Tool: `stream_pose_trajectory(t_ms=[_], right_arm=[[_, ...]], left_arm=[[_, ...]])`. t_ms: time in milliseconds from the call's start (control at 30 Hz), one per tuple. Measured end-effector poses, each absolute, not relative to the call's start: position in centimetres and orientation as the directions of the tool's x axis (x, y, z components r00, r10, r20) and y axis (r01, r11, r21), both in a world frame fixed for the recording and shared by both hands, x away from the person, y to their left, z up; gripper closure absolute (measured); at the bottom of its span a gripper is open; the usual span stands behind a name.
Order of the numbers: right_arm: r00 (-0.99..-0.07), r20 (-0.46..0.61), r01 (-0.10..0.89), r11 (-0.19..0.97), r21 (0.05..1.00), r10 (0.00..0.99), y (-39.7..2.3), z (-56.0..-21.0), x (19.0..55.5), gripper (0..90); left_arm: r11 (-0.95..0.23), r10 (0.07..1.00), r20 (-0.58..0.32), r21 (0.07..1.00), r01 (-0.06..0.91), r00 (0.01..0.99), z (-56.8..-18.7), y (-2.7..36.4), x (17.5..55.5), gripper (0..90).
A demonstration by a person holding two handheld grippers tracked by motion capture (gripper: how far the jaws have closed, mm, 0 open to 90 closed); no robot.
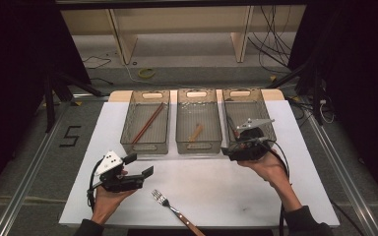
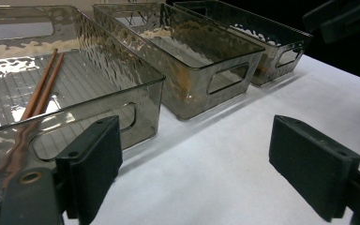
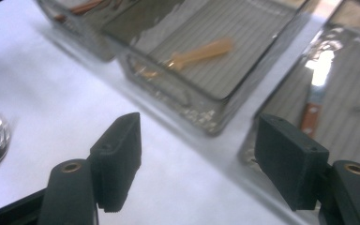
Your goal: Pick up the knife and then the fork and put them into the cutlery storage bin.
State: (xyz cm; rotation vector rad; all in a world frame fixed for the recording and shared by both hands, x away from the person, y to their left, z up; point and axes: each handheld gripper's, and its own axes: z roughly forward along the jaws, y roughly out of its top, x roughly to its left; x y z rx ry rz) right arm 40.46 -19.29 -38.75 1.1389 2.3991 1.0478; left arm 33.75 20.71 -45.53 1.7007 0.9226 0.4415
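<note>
1. Fork (image 1: 174, 212) is lying flat on the bench (image 1: 226, 187), near the front edge, between the two hands. Long axis runs diagonal: tines point up-left toward the left tongs, wooden handle trails down-right toward the person.
2. In the right gripper view you just catch the fork's tines at the left edge, well off to the side of the jaws.
3. Left tongs (image 1: 141, 164) are wide open, nothing between the jaws, just bare white bench. They sit just up-left of the fork and aren't touching it.
4. Right tongs (image 1: 229, 151) are also wide open and empty. They're at the near end of the right bin (image 1: 268, 123), jaws aimed left across the bench.
5. Three clear bins sit in a row at the back. Left bin (image 1: 128, 132) has chopsticks (image 1: 147, 123) lying diagonally; middle bin (image 1: 180, 132) has a pale wooden utensil (image 1: 195, 132), can't tell exactly what.
6. The right bin holds a knife (image 3: 313, 101) with a wooden handle, seen through the wall just beside the right jaw.
</note>
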Motion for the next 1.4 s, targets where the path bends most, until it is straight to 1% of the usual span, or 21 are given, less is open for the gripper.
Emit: stream_pose_trajectory(t_ms=[333, 633, 1033, 1200, 1233, 1400], right_arm=[[-0.694, 0.057, 0.544, 0.471, 0.695, 0.718, -17.6, -40.2, 38.4, 32.4], [-0.736, 0.087, 0.538, 0.503, 0.676, 0.671, -15.9, -41.2, 36.8, 30.8], [-0.802, 0.105, 0.509, 0.582, 0.635, 0.587, -12.7, -43.0, 34.6, 31.2], [-0.822, 0.126, 0.500, 0.598, 0.627, 0.555, -11.4, -43.6, 33.5, 31.4], [-0.834, 0.117, 0.482, 0.611, 0.628, 0.539, -11.2, -43.8, 33.3, 31.4], [-0.856, 0.120, 0.462, 0.640, 0.614, 0.503, -10.0, -44.2, 32.3, 31.8]], left_arm=[[-0.099, 0.763, -0.158, 0.929, 0.355, 0.627, -45.6, 20.7, 33.8, 16.8], [-0.107, 0.761, -0.153, 0.929, 0.354, 0.631, -45.6, 20.6, 33.7, 16.8], [-0.112, 0.761, -0.147, 0.930, 0.351, 0.632, -45.6, 20.7, 33.7, 16.8], [-0.110, 0.760, -0.149, 0.929, 0.352, 0.632, -45.6, 20.6, 33.7, 16.8], [-0.110, 0.761, -0.149, 0.930, 0.352, 0.632, -45.6, 20.6, 33.7, 16.8], [-0.112, 0.760, -0.149, 0.929, 0.353, 0.633, -45.6, 20.6, 33.7, 16.8]])
